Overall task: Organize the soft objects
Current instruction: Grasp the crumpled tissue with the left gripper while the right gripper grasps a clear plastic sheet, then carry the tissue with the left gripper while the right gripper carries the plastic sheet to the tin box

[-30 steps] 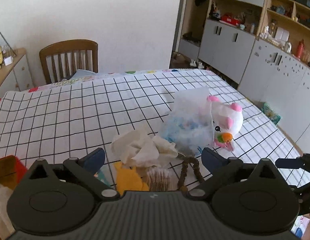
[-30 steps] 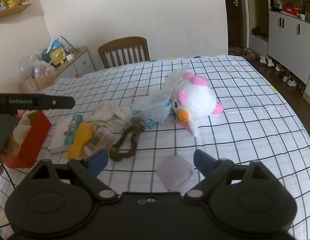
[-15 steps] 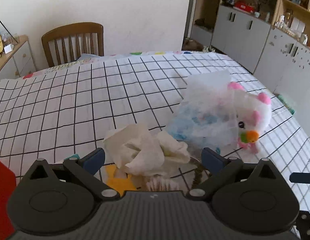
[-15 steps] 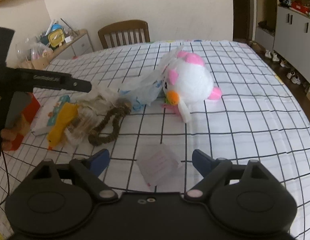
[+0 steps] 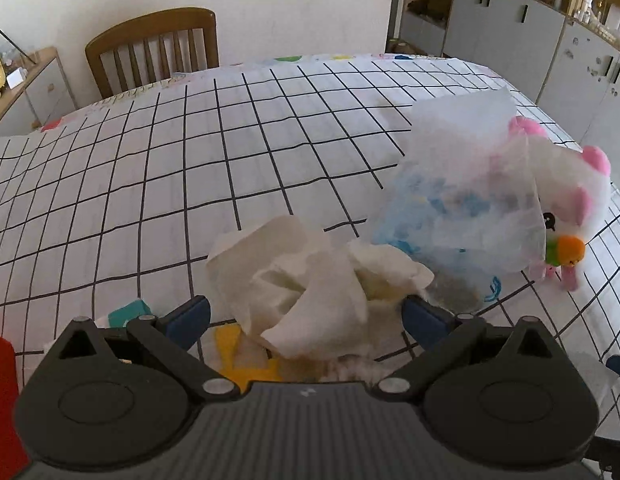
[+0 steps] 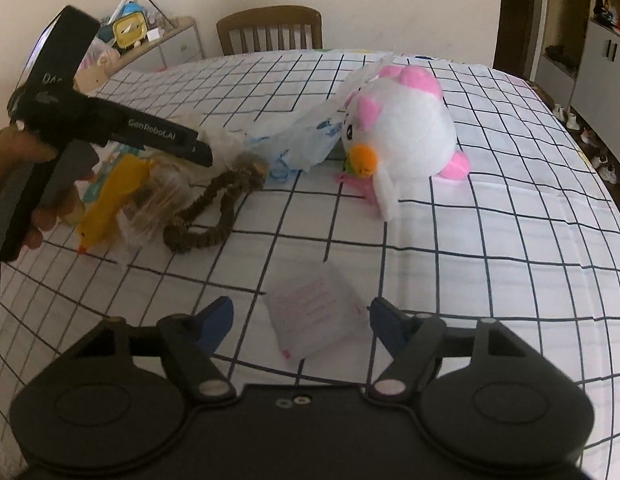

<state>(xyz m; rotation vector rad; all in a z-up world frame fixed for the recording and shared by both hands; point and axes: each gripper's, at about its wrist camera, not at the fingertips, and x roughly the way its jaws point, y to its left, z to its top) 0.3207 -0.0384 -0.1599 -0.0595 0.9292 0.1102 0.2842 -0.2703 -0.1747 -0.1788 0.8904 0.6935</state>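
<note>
1. We see a crumpled white tissue (image 5: 305, 280) lying on the checked counter (image 5: 149, 184), between the spread blue fingers (image 5: 189, 316) of the left gripper (image 5: 303, 314); the pads stand clear of it on both sides.
2. Under and just in front of that tissue we make out a yellow soft toy (image 6: 109, 196) and a clear packet of pale sticks (image 6: 161, 204), touching one another in a loose heap.
3. A brown braided loop (image 6: 213, 208) lies against that heap, its far end tucked under a thin plastic bag with blue print (image 5: 462, 208).
4. The bag leans on a white plush toy with pink ears and an orange beak (image 6: 402, 128), which lies on its side near the middle of the counter.
5. Well apart from the heap, a small flat white packet with pink print (image 6: 318, 316) lies between the fingers (image 6: 215, 320) of the right gripper (image 6: 299, 318). These are closing, yet neither pad touches the packet.
6. In the right wrist view we see a hand (image 6: 13, 168) holding the left gripper's handle over the heap.
7. A red box (image 5: 1, 396) shows at the left edge.
8. Beyond the counter stand a wooden chair (image 5: 153, 48), a low cabinet with clutter (image 6: 149, 40) and grey cupboards (image 5: 510, 32).
</note>
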